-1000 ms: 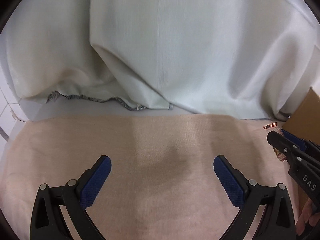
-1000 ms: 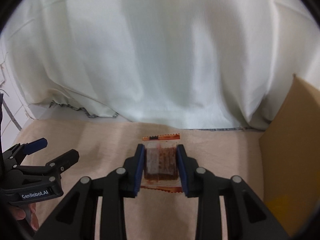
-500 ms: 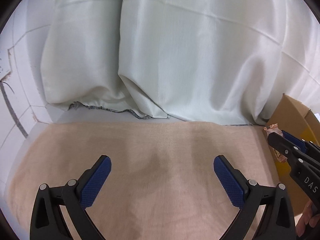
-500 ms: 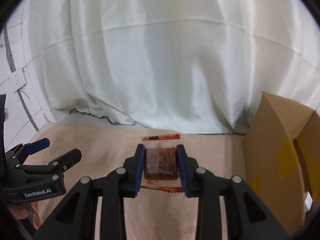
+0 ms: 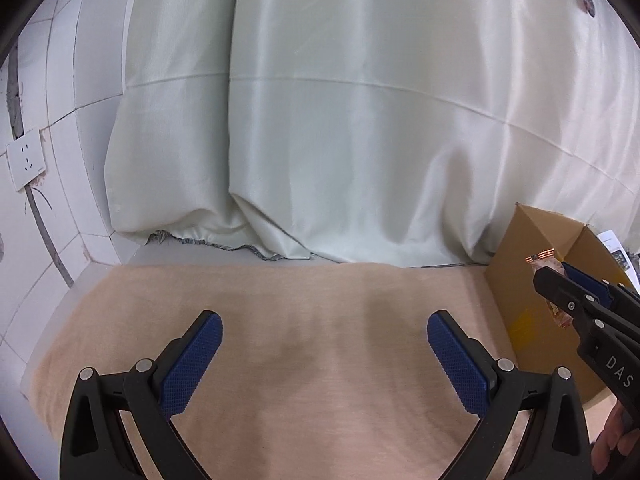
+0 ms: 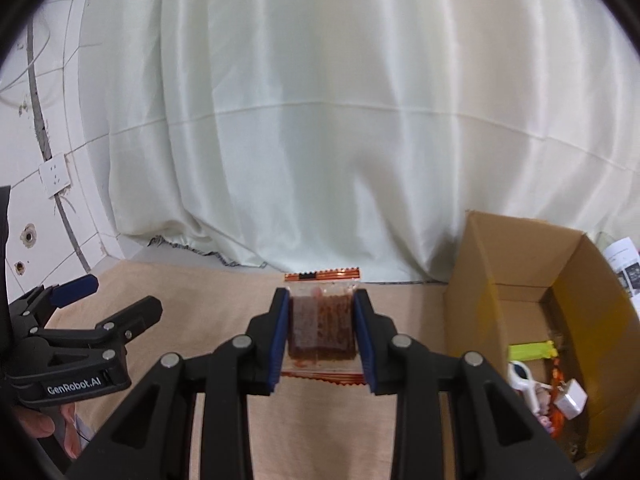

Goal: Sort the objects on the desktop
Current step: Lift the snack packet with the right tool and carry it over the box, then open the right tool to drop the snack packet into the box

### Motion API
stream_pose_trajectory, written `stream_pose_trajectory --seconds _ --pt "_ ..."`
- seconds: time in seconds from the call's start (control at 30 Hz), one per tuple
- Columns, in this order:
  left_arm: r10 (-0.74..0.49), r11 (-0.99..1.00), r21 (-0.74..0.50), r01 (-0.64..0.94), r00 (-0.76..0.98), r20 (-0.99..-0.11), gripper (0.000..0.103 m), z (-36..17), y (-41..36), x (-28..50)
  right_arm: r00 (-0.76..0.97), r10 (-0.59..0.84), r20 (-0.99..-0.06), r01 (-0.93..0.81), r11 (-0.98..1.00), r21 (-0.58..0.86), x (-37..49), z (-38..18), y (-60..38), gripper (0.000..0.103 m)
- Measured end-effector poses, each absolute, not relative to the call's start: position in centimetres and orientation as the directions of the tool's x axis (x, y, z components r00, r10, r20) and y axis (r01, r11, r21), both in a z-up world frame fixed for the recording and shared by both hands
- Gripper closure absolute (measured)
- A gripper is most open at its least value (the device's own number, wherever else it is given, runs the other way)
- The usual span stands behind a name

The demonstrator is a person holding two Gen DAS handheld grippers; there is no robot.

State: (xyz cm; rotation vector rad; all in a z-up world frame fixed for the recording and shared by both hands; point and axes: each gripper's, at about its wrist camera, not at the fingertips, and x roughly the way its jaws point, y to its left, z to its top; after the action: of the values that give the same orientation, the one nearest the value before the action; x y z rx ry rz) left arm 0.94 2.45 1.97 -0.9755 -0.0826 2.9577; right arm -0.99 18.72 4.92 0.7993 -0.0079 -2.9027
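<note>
A clear snack packet (image 6: pixel 322 328) with brown filling and orange crimped ends hangs above the beige tablecloth (image 6: pixel 208 292), with my right gripper (image 6: pixel 321 334) shut on it. The same packet (image 5: pixel 545 261) shows at the right edge of the left wrist view, pinched by the right gripper (image 5: pixel 560 280). My left gripper (image 5: pixel 325 350) stands open with nothing between its blue pads (image 5: pixel 192 364). Seen from the right wrist, the left gripper (image 6: pixel 108 294) is at the left, a hand below it. An open cardboard box (image 6: pixel 516 272) stands to the right of the packet.
Inside the box lie a yellow-green item (image 6: pixel 532 350), a white clip (image 6: pixel 524 380) and a white charger (image 6: pixel 570 398). A pale curtain (image 5: pixel 360 120) hangs behind the table. A tiled wall with a socket (image 5: pixel 25 164) is at the left. Papers (image 6: pixel 624 264) lie beyond the box.
Both grippers have risen and tilted up, so more curtain and wall show. The box has come into fuller view, its inside now visible. The packet stays gripped.
</note>
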Motion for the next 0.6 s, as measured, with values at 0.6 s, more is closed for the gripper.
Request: stream_pose_trajectory --seconds 0.6 --pt "0.170 -0.983 -0.044 -0.176 -0.814 -0.556 0.000 4.6 15.6 0.8 -0.876 0.065 -0.478 -0.093 -0.995 0.036 3.1 7.1 32.0 0.067"
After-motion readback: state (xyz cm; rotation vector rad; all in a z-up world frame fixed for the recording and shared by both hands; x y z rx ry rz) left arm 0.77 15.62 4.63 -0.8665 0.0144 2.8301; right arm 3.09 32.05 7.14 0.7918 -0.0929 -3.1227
